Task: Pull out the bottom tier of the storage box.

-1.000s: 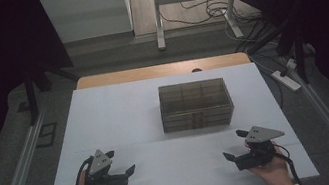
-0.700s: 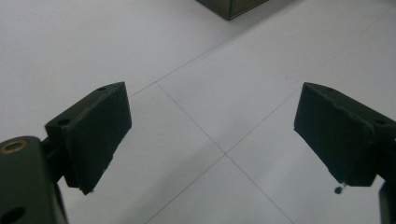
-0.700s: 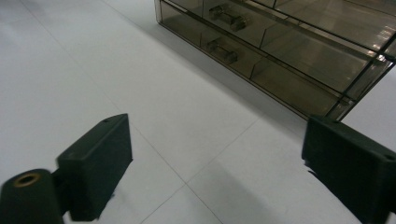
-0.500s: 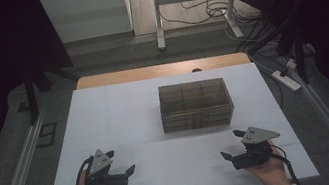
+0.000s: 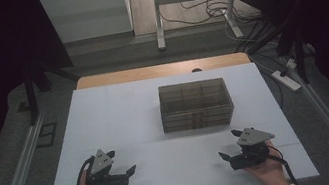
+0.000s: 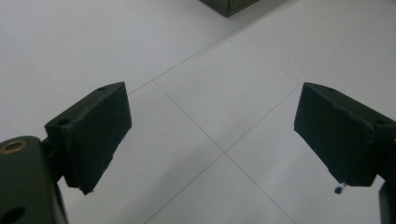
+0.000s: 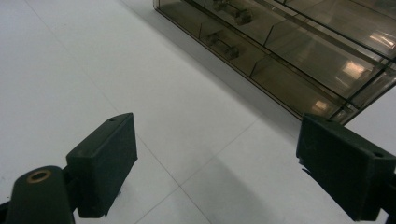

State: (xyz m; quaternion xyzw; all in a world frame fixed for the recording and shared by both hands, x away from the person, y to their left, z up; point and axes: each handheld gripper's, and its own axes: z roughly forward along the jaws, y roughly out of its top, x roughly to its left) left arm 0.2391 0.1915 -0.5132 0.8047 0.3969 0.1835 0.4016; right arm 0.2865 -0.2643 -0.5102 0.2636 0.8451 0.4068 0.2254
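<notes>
A smoky translucent drawer box [image 5: 196, 104] with small front handles stands at the middle of the white table [image 5: 120, 115]. My left gripper [image 5: 122, 162] rests at the front left in a hand, open, with nothing between its jaws. My right gripper [image 5: 228, 144] sits at the front right, also open and holding nothing, with the box beyond it. In the left gripper view the open gripper [image 6: 212, 135] hangs over bare tabletop, and a corner of the box [image 6: 229, 5] shows at the top. In the right gripper view the gripper [image 7: 217, 163] faces the box [image 7: 299, 51] and its drawer fronts.
A wooden strip [image 5: 159, 70] borders the table's far edge. A power strip [image 5: 286, 79] and cables lie on the floor at the right. Metal rails [image 5: 18, 167] run along both sides. A desk frame [image 5: 158, 17] stands behind.
My right gripper has shifted slightly left toward the table's middle. The left gripper and the box have stayed put.
</notes>
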